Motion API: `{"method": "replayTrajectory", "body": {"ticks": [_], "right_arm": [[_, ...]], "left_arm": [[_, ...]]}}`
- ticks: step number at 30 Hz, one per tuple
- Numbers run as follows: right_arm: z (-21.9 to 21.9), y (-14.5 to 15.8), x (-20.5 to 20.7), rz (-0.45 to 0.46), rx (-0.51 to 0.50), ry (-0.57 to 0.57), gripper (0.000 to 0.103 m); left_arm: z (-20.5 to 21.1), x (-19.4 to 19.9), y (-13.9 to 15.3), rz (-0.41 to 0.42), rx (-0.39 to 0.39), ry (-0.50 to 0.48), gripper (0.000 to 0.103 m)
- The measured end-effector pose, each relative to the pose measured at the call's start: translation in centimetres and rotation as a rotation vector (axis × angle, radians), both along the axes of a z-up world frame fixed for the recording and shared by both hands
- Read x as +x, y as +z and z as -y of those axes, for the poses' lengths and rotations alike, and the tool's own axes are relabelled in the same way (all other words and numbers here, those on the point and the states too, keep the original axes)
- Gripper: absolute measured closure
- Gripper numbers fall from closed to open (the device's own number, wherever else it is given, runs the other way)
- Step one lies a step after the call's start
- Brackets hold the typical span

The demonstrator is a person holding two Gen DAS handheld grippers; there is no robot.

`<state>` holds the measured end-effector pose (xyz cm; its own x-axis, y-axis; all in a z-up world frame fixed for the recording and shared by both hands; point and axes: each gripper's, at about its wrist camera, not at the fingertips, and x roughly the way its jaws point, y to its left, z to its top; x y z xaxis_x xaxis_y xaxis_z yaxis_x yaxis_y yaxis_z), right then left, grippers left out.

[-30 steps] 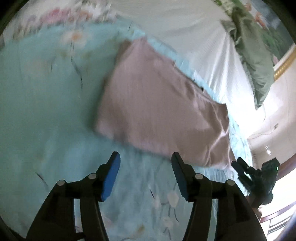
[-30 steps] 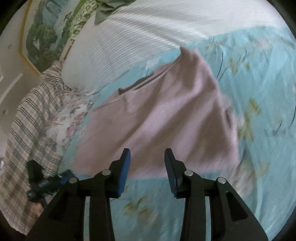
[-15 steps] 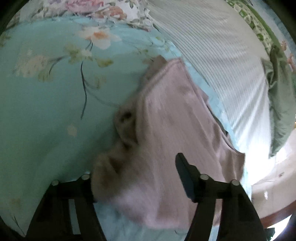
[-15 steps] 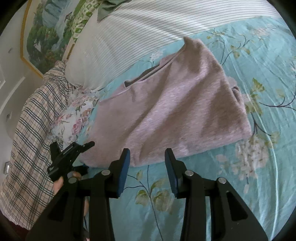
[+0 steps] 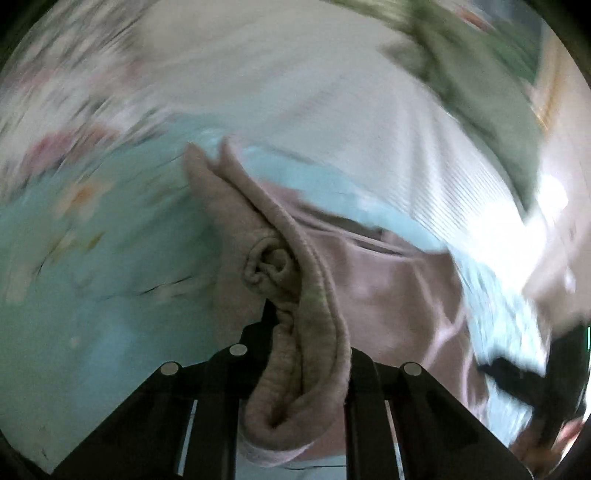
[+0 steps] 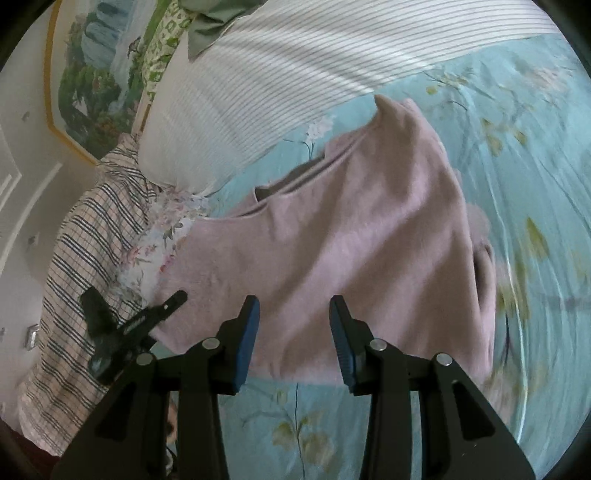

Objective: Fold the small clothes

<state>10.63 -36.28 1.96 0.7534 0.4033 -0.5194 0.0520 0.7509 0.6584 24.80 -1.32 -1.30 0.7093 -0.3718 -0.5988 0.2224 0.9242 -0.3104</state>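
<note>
A pink knit garment [image 6: 351,229] lies spread on the teal floral bedspread [image 6: 535,147], neckline toward the striped pillow. In the left wrist view its edge [image 5: 306,362] is bunched into a thick roll between the jaws of my left gripper [image 5: 310,332], which are closing on it and lifting it. That gripper also shows as a dark shape [image 6: 129,325] at the garment's left edge. My right gripper [image 6: 293,332] hovers open over the garment's near hem, with nothing between its blue pads [image 6: 245,332]. It appears blurred at the right of the left wrist view [image 5: 517,373].
A white striped pillow [image 6: 295,74] lies beyond the garment. A plaid cloth [image 6: 81,258] and a floral pillow [image 6: 155,240] sit at the left. A green cloth [image 6: 210,26] and a framed painting [image 6: 92,74] are at the bed's head.
My left gripper moved onto the garment's edge, shut on it and raised it into a bunched fold. My right gripper drew closer to the near hem, still open.
</note>
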Motion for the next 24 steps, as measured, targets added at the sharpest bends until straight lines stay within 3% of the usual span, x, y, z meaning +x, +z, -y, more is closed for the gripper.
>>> {"method": "replayTrajectory", "body": {"ticks": [3,4,6,8,11,19,20,21,23,24], "right_arm": [[0.9,0.2,2.7,-0.009,0.034,0.034,0.06],[1.0,0.1,3.9,-0.016,0.058,0.059,0.055],[0.9,-0.2,6.3,-0.029,0.091,0.094,0.028],[0.5,-0.4,8.2,-0.036,0.103,0.134,0.024],[-0.8,-1.2,11.7,-0.083,0.087,0.197,0.023],[-5.8,-3.2,19.2,-0.122,0.055,0.322,0.023],[-6.1,-3.3,19.9,-0.119,0.061,0.322,0.028],[-6.2,-3.2,20.6,-0.109,0.069,0.32,0.051],[-6.4,-2.7,21.6,-0.096,0.059,0.32,0.087],[-6.3,-2.2,21.6,-0.087,0.05,0.315,0.087]], "left_arm": [[5.1,-1.2,0.0,0.06,0.122,-0.082,0.09],[6.6,-1.5,-0.6,0.069,0.163,-0.095,0.09],[9.0,-1.6,-2.3,0.065,0.247,-0.118,0.09],[10.0,-1.9,-3.6,0.058,0.29,-0.132,0.09],[10.4,-1.7,-4.8,0.04,0.302,-0.15,0.091],[9.6,-1.7,-4.2,0.039,0.278,-0.168,0.091],[9.8,-1.7,-4.0,0.039,0.283,-0.171,0.091],[10.0,-1.7,-3.8,0.04,0.289,-0.176,0.091],[10.2,-2.0,-3.1,0.054,0.3,-0.183,0.091],[10.3,-2.3,-2.6,0.06,0.299,-0.186,0.091]]}}
